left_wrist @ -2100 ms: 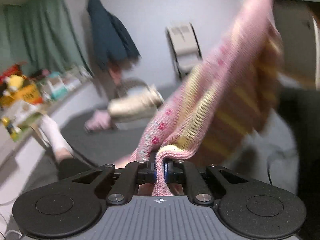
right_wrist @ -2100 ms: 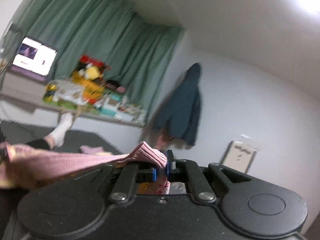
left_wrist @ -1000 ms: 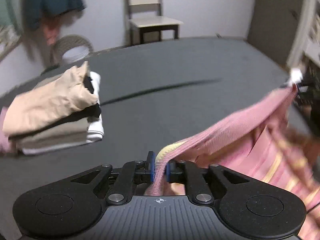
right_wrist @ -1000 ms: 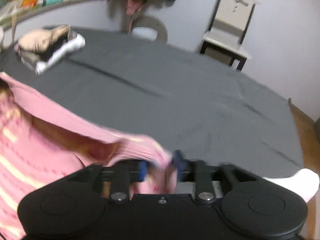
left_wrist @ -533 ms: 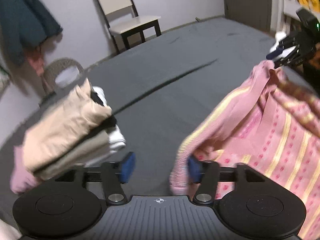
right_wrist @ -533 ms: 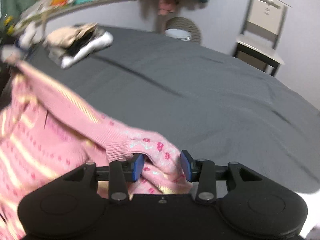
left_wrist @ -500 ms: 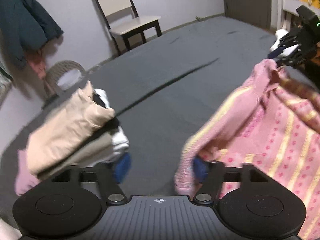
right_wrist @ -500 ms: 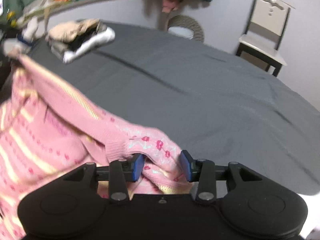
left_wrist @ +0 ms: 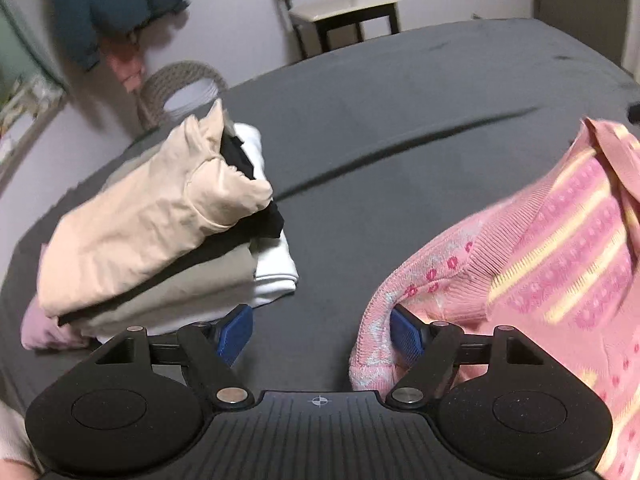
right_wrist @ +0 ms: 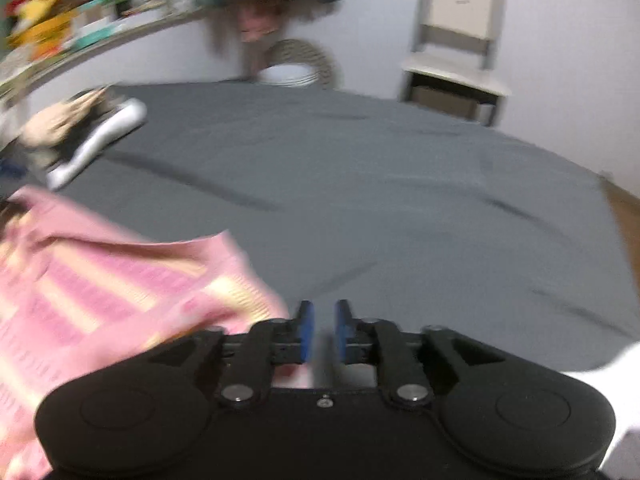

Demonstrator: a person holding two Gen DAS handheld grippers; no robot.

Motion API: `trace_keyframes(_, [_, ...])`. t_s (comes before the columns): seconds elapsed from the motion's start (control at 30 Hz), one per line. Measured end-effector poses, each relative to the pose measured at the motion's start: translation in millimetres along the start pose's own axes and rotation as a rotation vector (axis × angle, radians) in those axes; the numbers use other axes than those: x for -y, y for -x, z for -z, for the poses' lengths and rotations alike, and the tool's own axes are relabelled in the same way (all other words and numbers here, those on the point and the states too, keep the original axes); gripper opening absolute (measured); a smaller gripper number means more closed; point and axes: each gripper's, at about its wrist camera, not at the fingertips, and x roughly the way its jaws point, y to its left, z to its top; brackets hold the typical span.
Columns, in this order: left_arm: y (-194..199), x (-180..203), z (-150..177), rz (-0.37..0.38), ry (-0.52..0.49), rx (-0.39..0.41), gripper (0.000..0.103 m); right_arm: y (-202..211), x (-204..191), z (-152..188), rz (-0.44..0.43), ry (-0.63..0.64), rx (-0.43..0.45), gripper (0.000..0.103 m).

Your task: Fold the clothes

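Dim, even indoor light, soft shadows, fisheye bending at edges, right wrist view heavily motion-blurred, left sharper.

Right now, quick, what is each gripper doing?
Left gripper: jaws wide open, holding nothing; the pink sweater just brushes one side.
Right gripper: jaws nearly closed on nothing; sweater lies beside it.

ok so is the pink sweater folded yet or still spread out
Not folded. The pink sweater lies loosely rumpled on the grey bed, unlike the neat stack of folded clothes beside it.

Folded stack (left_wrist: pixel 160 232) left on bed (left_wrist: pixel 400 120), sweater (left_wrist: pixel 540 248) right; chair (left_wrist: pixel 340 4), basket (left_wrist: pixel 180 88) behind bed.
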Motion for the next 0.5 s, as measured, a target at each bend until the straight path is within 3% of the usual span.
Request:
trace_keyframes(0.1, [10.7,-1.4,9.8,0.037,-0.050,0.000,0.075,-5.9,-11.7,1.8,-0.024,0.100,-0.034,0.033])
trace_keyframes(0.27, [28.3,-9.0,12.9,0.079,-0.063,0.015,0.075,-17.6,-3.4,-3.9,-0.111,0.019,-0.067,0.032])
trace_keyframes(0.3, [31.9,-9.9,12.1,0.085,-0.063,0.025,0.075,-20.0,-1.3,-4.9,-0.128,0.004,-0.080,0.027])
trace_keyframes(0.33, [35.5,-10.4,11.4,0.089,-0.063,0.035,0.075,-21.9,-0.7,-5.2,-0.117,-0.004,-0.088,0.002])
trace_keyframes(0.4, [42.0,-10.5,10.3,0.092,-0.065,0.052,0.075,-22.8,-1.7,-7.4,-0.037,-0.010,-0.075,0.003])
trace_keyframes(0.5, [44.3,-7.3,7.5,0.095,-0.078,0.076,0.075,-8.7,0.3,-25.8,0.111,-0.060,0.053,0.003])
